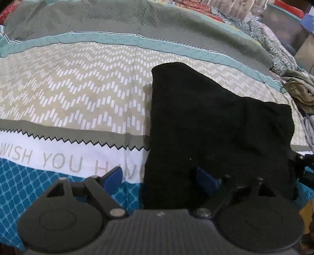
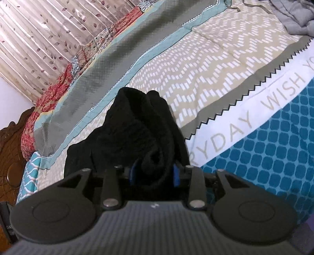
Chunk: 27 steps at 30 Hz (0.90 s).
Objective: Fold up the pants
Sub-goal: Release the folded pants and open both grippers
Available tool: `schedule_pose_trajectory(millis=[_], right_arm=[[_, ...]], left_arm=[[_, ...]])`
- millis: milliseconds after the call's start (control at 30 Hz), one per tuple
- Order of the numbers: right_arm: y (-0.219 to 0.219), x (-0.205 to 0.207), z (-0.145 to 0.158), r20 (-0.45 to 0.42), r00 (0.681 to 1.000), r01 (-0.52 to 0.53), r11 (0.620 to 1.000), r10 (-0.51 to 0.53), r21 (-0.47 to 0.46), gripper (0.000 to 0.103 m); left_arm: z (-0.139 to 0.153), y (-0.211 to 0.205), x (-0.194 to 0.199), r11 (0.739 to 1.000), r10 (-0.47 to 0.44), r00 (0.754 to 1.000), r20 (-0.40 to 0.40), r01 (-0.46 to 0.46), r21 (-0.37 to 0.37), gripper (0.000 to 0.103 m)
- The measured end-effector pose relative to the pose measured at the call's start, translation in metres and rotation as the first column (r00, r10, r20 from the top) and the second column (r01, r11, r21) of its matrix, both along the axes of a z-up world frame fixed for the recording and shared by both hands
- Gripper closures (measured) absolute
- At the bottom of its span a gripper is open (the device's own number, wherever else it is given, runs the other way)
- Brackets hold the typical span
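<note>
The black pants (image 1: 214, 125) lie in a folded bundle on the patterned bedspread (image 1: 78, 94). In the left wrist view my left gripper (image 1: 161, 179) is open, its blue pads wide apart, with the near edge of the pants lying over the right pad (image 1: 206, 180). In the right wrist view my right gripper (image 2: 155, 174) is shut on a bunched fold of the pants (image 2: 137, 125), which hump up in front of it over the bedspread (image 2: 215, 74).
A pile of olive and grey clothes (image 1: 300, 88) lies at the bed's right side. Grey cloth (image 2: 294, 15) sits at the top right. A curtain (image 2: 39, 39) and a carved wooden headboard (image 2: 11, 153) stand at the left.
</note>
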State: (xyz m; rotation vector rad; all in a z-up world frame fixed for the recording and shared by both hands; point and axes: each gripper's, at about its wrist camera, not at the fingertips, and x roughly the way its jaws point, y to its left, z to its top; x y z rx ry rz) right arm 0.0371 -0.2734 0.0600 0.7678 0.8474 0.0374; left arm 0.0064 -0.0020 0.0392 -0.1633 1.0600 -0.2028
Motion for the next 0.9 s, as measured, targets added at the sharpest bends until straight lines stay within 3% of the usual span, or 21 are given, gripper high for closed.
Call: schedule_pose_trajectory(millis=[133,233,400,533,700,867,900], right_arm=[[-0.002,-0.01,0.006,0.01,1.0,0.014,1.0,-0.014,0.001,0.059],[0.004,-0.025,0.028,0.085,0.996,0.015,0.994,-0.006,-0.11,0.052],[0.027,-0.044,0.063,0.203,0.975,-0.028,0.962,0.086,-0.272,0.052],[0.051,-0.044,0.077,0.251,0.948,-0.103,0.935,0.195,-0.341,0.052],[0.067,-0.032,0.058,0.185,0.948,-0.176,0.913,0.258,-0.368,0.052],[0.064,-0.02,0.015,-0.028,0.973,-0.22,0.875,0.23,-0.432,0.053],[0.058,-0.02,0.007,-0.026,0.973,-0.219,0.883,0.23,-0.415,0.053]], left_arm=[[0.003,-0.005,0.003,0.999,0.003,1.0,0.007,-0.003,0.047,0.016],[0.009,-0.008,0.002,0.997,0.003,1.0,0.014,-0.004,0.082,0.016],[0.016,-0.011,-0.002,0.992,0.007,1.0,0.021,-0.009,0.124,0.016],[0.018,-0.014,-0.004,0.989,0.009,1.0,0.025,-0.013,0.145,0.016],[0.019,-0.016,-0.007,0.987,0.01,1.0,0.029,-0.014,0.162,0.015],[0.019,-0.019,-0.01,0.983,0.002,0.999,0.04,-0.009,0.185,0.013],[0.019,-0.02,-0.01,0.982,0.0,0.999,0.041,-0.008,0.189,0.013]])
